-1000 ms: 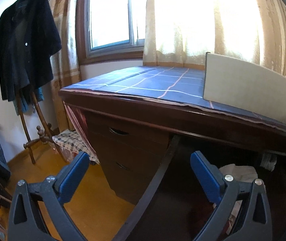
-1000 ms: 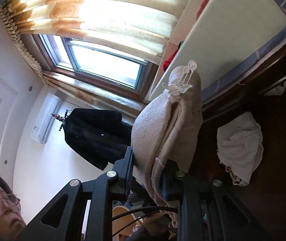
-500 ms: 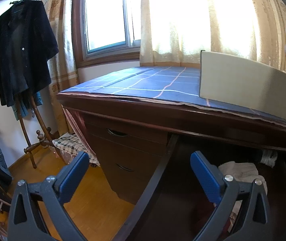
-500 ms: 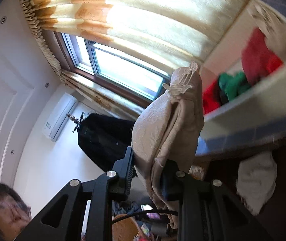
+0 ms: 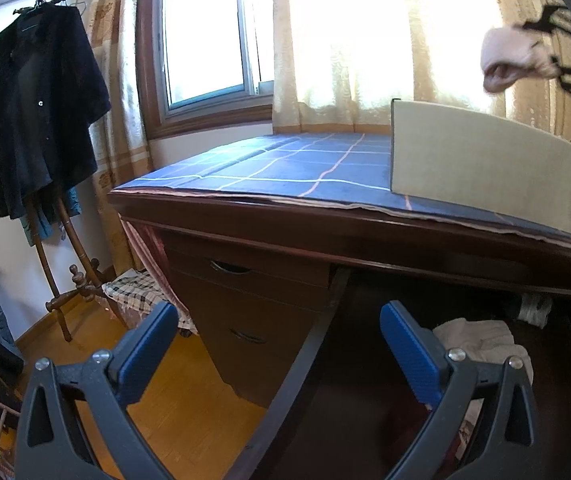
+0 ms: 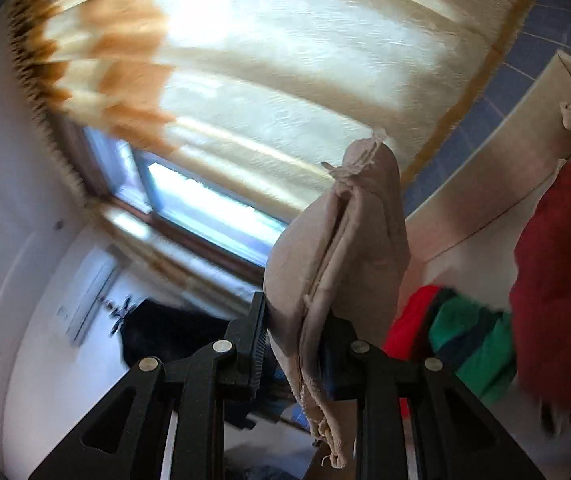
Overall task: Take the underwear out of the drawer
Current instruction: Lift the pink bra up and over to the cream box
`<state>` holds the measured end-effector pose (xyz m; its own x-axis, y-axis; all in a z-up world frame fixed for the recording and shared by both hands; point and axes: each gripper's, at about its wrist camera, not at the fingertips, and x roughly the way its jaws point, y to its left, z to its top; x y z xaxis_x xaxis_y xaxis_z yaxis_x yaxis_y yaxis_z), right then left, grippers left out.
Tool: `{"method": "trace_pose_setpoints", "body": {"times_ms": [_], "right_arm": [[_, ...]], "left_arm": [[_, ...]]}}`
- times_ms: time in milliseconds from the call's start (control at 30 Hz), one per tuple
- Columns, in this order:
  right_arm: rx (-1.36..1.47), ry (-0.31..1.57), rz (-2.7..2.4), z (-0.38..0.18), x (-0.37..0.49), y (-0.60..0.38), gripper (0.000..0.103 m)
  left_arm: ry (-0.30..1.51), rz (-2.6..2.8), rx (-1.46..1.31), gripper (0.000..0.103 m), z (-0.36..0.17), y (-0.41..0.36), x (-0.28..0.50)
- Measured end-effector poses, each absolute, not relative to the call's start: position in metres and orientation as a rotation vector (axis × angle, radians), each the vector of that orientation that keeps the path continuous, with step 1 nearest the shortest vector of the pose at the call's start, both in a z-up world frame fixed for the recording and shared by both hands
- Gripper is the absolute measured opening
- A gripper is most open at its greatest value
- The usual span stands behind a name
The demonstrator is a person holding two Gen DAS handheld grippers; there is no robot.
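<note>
underwear clamped between right tongs.

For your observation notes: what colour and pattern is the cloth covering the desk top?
The cloth is dark blue with a grid of thin pale lines, shown best in the left wrist view.

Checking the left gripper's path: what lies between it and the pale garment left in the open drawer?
Nothing: in the left wrist view the open left gripper hovers over the drawer; only dark bare drawer separates it from the garment.
</note>
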<state>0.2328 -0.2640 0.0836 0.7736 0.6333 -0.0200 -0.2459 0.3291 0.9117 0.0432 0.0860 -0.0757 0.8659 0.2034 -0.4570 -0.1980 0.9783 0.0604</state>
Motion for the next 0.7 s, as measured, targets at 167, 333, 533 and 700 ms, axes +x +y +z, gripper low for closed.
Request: {"method": "trace_pose_setpoints", "body": {"times_ms": [167, 333, 533, 700], "right_arm": [[1.193, 0.48, 0.534, 0.058, 0.288, -0.275, 0.025], [1.153, 0.653, 0.333, 0.036, 0.32, -0.284, 0.035], [1.076, 0.779, 0.111, 0.039, 0.315, -0.305, 0.066], [1.053, 0.809, 0.03, 0.044, 0.292, -0.318, 0.067]], "left_arm": [[0.488, 0.193, 0.016, 0.103, -0.075, 0.086, 0.044], [0.496, 0.185, 0.008, 0.103, -0.075, 0.087, 0.045], [0.495, 0.188, 0.0, 0.103, -0.074, 0.088, 0.046], [0.491, 0.203, 0.021, 0.103, -0.075, 0.086, 0.046]]}}
